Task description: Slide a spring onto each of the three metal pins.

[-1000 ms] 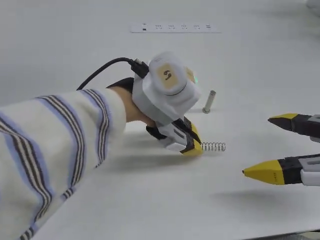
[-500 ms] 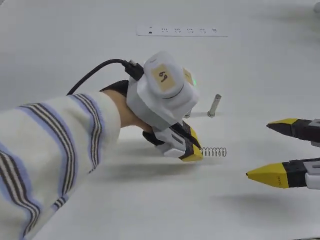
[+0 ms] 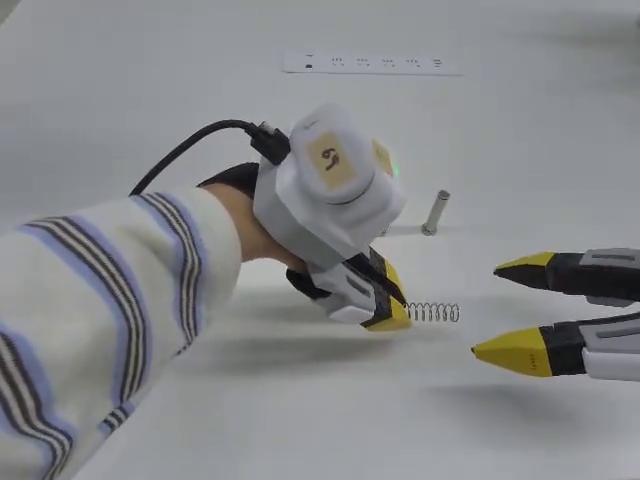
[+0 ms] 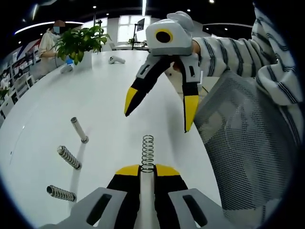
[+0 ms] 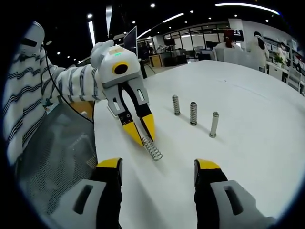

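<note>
Compared with a second ago, the right gripper (image 3: 485, 310) has slid in from the right edge of the head view. Its yellow tips now sit just beside the free end of the spring (image 3: 435, 313), and its jaws are open but less wide than before. The left gripper (image 3: 395, 315) hasn't really budged, jaws still clamped on the spring's other end. The whole picture drifted a bit too, but that's just the headset moving.

There's plenty of room. Bare white tabletop (image 3: 300, 400) spreads all around, with a power strip (image 3: 372, 65) way off at the top of the frame. In the right gripper view the tabletop's edge runs down the left side, next to a mesh chair (image 5: 62, 152), and the left gripper (image 5: 140, 136) is fairly near it. The bare pin (image 5: 214, 124) stands upright at centre right, with the two pins (image 5: 193, 113) already wearing springs lined up to its left.

The left arm's striped sleeve (image 3: 100, 300) comes in from the lower left, gripper tilted down toward the lower right, spring poking out sideways low over the tabletop. I can't tell if it's touching. The right gripper lies about level, jaws one above the other.
</note>
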`<state>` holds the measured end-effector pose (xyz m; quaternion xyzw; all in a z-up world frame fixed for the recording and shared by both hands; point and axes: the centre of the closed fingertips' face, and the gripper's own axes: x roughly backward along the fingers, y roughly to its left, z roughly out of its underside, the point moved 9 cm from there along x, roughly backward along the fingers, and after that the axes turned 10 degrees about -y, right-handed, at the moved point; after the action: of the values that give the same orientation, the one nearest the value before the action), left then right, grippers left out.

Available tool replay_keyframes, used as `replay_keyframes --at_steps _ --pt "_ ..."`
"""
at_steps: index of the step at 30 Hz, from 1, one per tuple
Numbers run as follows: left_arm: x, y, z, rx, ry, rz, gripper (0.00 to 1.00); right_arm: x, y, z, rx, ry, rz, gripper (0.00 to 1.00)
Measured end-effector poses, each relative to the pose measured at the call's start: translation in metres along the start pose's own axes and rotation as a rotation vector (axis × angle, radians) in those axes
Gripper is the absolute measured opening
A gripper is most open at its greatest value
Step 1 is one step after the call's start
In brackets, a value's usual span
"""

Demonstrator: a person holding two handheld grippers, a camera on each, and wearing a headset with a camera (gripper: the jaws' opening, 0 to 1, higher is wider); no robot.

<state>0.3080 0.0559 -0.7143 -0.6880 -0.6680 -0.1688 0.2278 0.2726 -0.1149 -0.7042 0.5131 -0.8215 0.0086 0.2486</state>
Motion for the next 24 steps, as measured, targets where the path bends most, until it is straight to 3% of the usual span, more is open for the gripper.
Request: replay_keyframes --at_steps 9,16,24 --pt "0.003 -0.002 -0.001 -0.002 -0.001 0.008 0.02 -0.013 0.006 0.002 0.027 0.023 -0.066 0.41" --pt "0.003 -0.004 -0.002 0.004 -0.005 0.019 0.02 -0.019 0.006 0.002 0.018 0.024 -0.073 0.41" --pt "0.006 -0.006 -0.001 0.018 -0.015 0.027 0.02 -0.022 0.008 0.000 0.009 0.017 -0.103 0.22"
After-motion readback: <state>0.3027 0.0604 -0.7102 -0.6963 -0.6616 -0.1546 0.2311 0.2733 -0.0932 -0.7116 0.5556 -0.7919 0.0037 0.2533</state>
